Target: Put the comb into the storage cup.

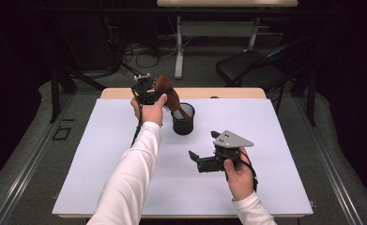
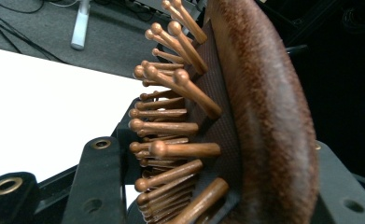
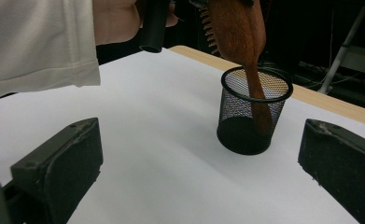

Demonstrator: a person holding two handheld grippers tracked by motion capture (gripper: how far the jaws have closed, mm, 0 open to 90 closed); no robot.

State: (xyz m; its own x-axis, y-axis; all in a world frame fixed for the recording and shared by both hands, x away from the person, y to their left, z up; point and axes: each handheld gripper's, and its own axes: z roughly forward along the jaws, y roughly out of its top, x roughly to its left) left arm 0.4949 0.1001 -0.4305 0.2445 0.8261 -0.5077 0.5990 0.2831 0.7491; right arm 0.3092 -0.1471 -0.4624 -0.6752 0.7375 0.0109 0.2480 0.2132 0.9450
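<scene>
Right gripper (image 1: 201, 145): nearest the table's near edge, jaws spread wide, nothing between them.
Hairbrush (image 1: 168, 96): wooden, tilted, handle down inside the mesh cup.
Left gripper (image 1: 149, 92): clamped on the brush head.
Mesh cup (image 1: 183, 123): upright, toward the table's far edge.

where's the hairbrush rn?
In the high view, the wooden hairbrush sits at the table's far middle, its head clamped in the left gripper, its handle dipping into the black mesh cup, as the right gripper view confirms.
</scene>
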